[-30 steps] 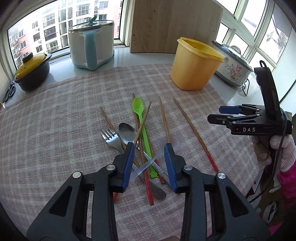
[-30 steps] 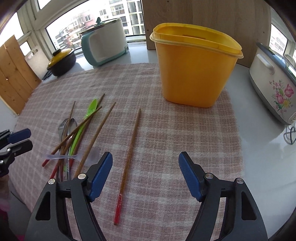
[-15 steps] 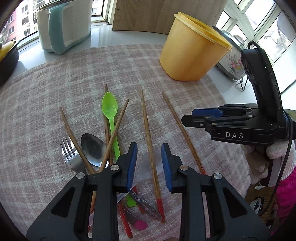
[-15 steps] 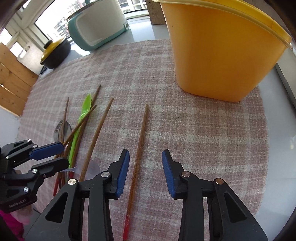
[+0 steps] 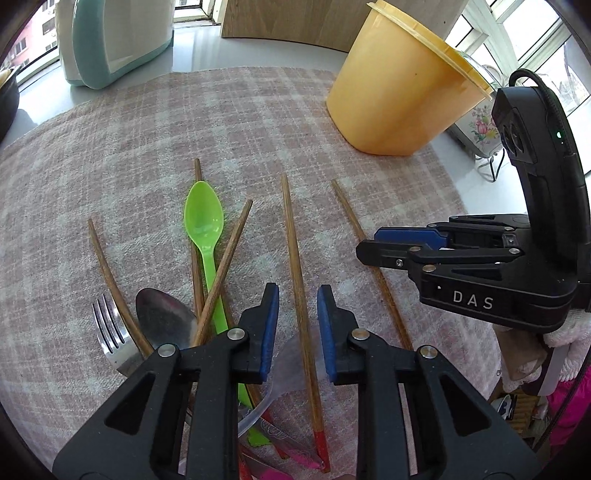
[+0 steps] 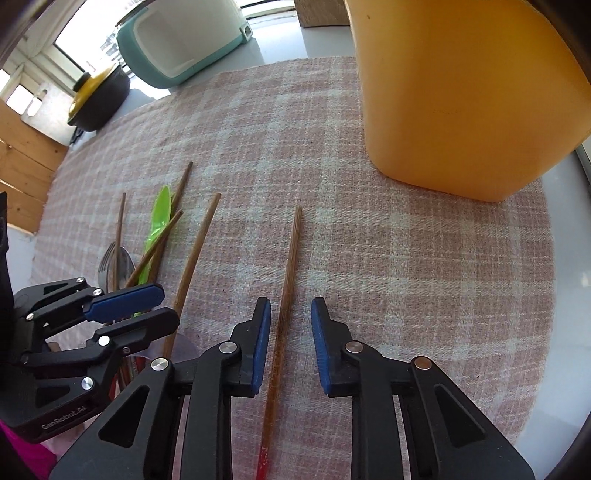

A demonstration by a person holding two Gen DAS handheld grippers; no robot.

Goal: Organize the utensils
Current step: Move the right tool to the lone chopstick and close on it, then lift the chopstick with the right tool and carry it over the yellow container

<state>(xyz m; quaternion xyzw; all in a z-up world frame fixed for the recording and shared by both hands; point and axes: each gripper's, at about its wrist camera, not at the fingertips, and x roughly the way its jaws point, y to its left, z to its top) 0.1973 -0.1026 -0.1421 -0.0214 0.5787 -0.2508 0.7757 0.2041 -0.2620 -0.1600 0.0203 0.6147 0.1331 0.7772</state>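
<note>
Several brown chopsticks with red ends lie on a pink plaid cloth [image 5: 147,122] with a green plastic spoon [image 5: 205,225], a metal spoon [image 5: 162,319] and a fork [image 5: 110,332]. My left gripper [image 5: 294,325] is open, its jaws either side of one chopstick [image 5: 295,258] without closing on it. My right gripper [image 6: 290,339] is open, its jaws either side of the rightmost chopstick [image 6: 290,266]. A yellow tub [image 5: 402,96] stands at the far right and fills the right wrist view's upper right [image 6: 461,92].
A white and teal appliance [image 5: 118,37] stands at the back left. A black pot with a yellow lid [image 6: 98,99] sits beyond the cloth. A flowered cooker [image 5: 480,129] is behind the tub. A wooden board [image 5: 295,18] leans at the back.
Both grippers have moved forward and down toward the cloth. Their jaws have narrowed from wide open, and each now straddles a chopstick.
</note>
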